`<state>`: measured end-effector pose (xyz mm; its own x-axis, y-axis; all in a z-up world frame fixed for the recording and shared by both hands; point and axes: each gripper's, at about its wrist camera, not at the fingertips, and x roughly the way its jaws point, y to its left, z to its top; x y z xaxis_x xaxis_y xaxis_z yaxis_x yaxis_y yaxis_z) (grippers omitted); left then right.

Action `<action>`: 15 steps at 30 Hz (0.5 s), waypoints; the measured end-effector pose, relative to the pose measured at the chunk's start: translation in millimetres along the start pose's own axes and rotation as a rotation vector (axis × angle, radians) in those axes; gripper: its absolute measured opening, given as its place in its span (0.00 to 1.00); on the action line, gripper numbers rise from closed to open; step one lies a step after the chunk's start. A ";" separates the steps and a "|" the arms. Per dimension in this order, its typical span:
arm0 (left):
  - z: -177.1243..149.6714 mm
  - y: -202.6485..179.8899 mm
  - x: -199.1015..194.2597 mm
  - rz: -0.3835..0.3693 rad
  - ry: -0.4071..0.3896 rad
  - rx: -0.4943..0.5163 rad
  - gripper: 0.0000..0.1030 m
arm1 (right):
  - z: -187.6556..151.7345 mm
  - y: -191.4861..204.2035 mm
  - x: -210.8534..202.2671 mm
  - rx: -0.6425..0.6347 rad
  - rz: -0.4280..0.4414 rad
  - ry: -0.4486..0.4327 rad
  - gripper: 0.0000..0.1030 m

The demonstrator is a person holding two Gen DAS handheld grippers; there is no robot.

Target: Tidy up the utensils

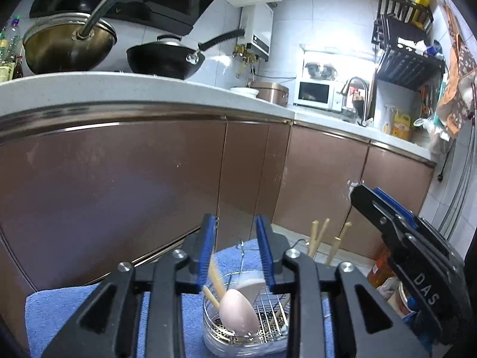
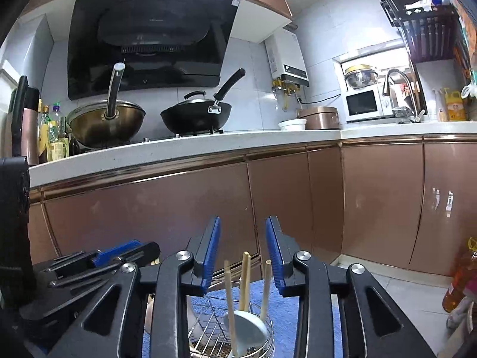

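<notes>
A metal wire utensil holder (image 1: 262, 325) stands on a blue towel (image 1: 59, 307). In the left wrist view one cup holds a pink spoon (image 1: 240, 310) and wooden chopsticks (image 1: 216, 280). My left gripper (image 1: 237, 238) is open and empty just above that cup. More chopsticks (image 1: 320, 235) stick up to the right. In the right wrist view another cup (image 2: 253, 337) holds a white spoon (image 2: 247, 328) and several chopsticks (image 2: 246, 274). My right gripper (image 2: 243, 238) is open and empty above it. The left gripper's body (image 2: 104, 262) shows at lower left.
Brown cabinet doors (image 2: 179, 208) rise behind the towel under a white counter (image 2: 208, 146) with two woks (image 2: 196, 113), a rice cooker (image 2: 319, 117) and a microwave (image 2: 362, 103). Bottles (image 2: 460, 277) stand on the floor to the right.
</notes>
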<state>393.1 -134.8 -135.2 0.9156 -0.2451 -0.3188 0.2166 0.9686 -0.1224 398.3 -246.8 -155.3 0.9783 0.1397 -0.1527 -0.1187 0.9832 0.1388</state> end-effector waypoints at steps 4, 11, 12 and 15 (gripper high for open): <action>9.2 2.6 -25.4 0.016 -0.008 0.000 0.42 | 11.9 5.0 -21.3 -0.005 -0.011 -0.003 0.38; 18.8 2.3 -95.8 0.101 -0.066 0.039 0.60 | 27.5 18.3 -69.6 -0.033 -0.044 0.008 0.56; 19.2 1.8 -103.6 0.112 -0.074 0.046 0.62 | 29.3 20.0 -77.7 -0.038 -0.047 0.009 0.58; 22.3 -1.3 -137.6 0.155 -0.096 0.064 0.66 | 32.7 24.2 -103.6 -0.045 -0.071 0.019 0.73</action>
<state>274.4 -101.4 -70.2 0.9672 -0.0903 -0.2376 0.0887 0.9959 -0.0177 299.6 -241.4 -104.1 0.9813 0.0710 -0.1790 -0.0568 0.9949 0.0833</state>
